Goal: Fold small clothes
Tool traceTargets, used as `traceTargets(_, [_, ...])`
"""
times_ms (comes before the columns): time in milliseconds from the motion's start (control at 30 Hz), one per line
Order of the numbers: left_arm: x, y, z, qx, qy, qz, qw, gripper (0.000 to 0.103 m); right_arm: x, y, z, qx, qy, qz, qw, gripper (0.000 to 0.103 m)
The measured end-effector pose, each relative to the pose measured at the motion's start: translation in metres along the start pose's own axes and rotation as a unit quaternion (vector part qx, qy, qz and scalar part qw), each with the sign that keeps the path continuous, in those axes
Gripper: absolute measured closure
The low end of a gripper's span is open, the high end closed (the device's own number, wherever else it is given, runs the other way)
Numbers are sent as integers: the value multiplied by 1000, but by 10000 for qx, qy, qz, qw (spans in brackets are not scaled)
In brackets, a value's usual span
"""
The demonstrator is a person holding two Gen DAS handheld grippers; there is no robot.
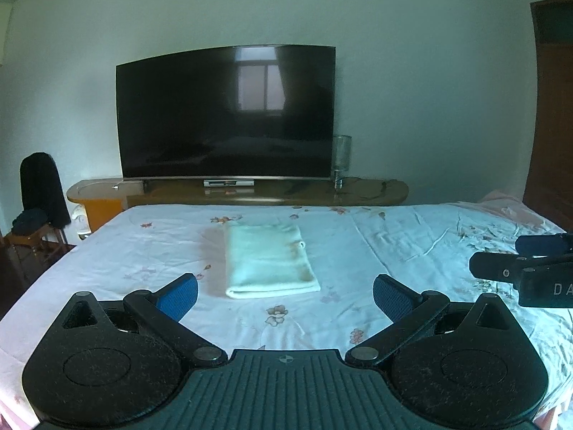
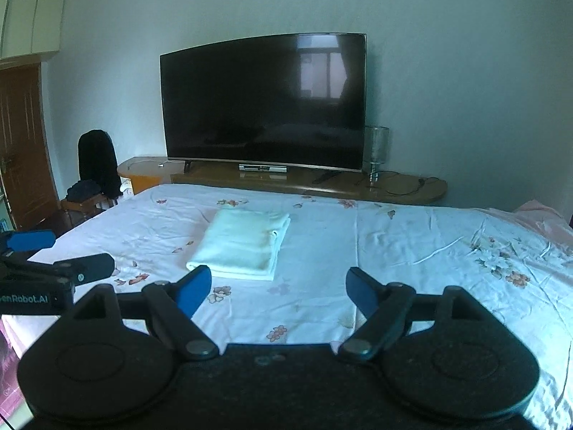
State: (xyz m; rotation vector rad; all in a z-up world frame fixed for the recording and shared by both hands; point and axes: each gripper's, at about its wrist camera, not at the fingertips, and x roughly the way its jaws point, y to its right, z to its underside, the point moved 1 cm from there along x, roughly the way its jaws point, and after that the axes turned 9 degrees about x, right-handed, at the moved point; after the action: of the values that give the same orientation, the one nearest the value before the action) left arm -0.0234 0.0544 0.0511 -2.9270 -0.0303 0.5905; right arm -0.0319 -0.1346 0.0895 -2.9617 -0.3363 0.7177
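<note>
Folded cloth [image 1: 270,259], pale and squared into a neat rectangle, lay flat on the bed [image 1: 376,251] just ahead of both pairs of jaws, touched by neither. The left gripper [image 1: 285,295] hovered above the sheet with its jaws spread wide and empty, the cloth's near edge lying between and slightly beyond its blue pads [image 1: 179,295]. The right gripper [image 2: 278,288] was likewise wide apart and holding nothing, with the cloth [image 2: 241,243] ahead and a little to its left. Each gripper showed at the edge of the other's view, side by side and apart. Around the cloth the floral sheet spread bare on every side, wrinkled to the right of the jaws. Beyond the bed's far edge stood a low wooden stand [image 1: 272,193] carrying a dark television [image 1: 229,114] and a glass lamp [image 1: 342,159] against the wall. Farther left, a chair [image 1: 39,211] draped in dark clothing stood off the bed's corner.
</note>
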Motion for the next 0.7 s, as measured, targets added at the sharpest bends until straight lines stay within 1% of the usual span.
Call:
traceTargets(233, [-3,6,-4,1,53,13,10000,0,-7,3,3,60,35,21,10000,21])
traceTargets(400, [-6,9,-7,48,89,26,9999,0,-10,6,-1,123,110,51,9999,20])
traceTargets(700, [-8,9,-13,51,191,13,9998,0,-10,4,-4,102,157,-8,9998,20])
